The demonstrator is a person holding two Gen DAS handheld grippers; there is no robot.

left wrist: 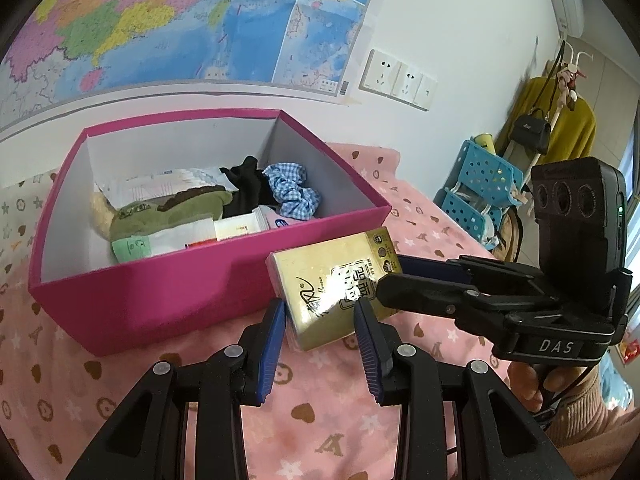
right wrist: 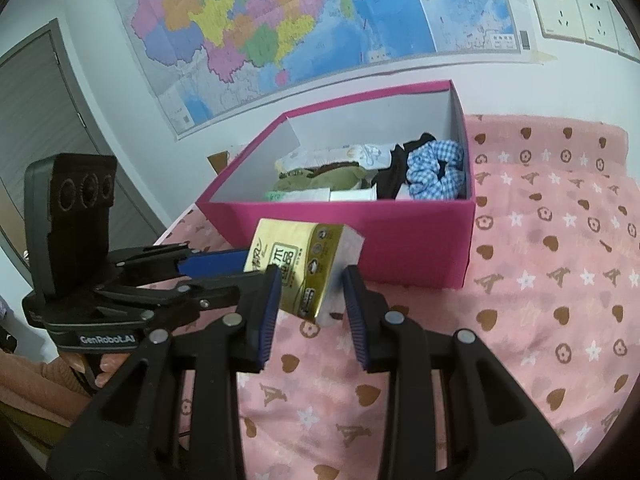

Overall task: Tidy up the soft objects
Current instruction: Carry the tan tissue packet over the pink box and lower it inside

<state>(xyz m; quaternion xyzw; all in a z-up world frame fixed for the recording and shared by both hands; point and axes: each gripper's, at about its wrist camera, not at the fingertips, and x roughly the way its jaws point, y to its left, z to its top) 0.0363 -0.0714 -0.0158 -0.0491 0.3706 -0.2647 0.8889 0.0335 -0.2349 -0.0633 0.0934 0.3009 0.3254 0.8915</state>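
Both grippers [left wrist: 320, 344] [right wrist: 310, 308] are clamping the gold tissue pack [left wrist: 336, 292], jaws narrow, near the pink box [left wrist: 168, 280].

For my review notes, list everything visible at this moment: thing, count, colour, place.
tissue pack: one, gold, lifted in front of the box, gripped by both grippers
box: one, pink outside and white inside, open, on the bed cover
plush toy: one, green, inside the box
scrunchie: one, blue and white check, inside the box at its right end
black cloth: one, inside the box beside the scrunchie
paper packets: several, white, inside the box
bed cover: one, pink with hearts and stars
wall map: one, multicoloured, above the box
sockets: three, white, on the wall
left gripper: black, blue pads, jaws closed on the pack
right gripper: same, jaws closed on the pack
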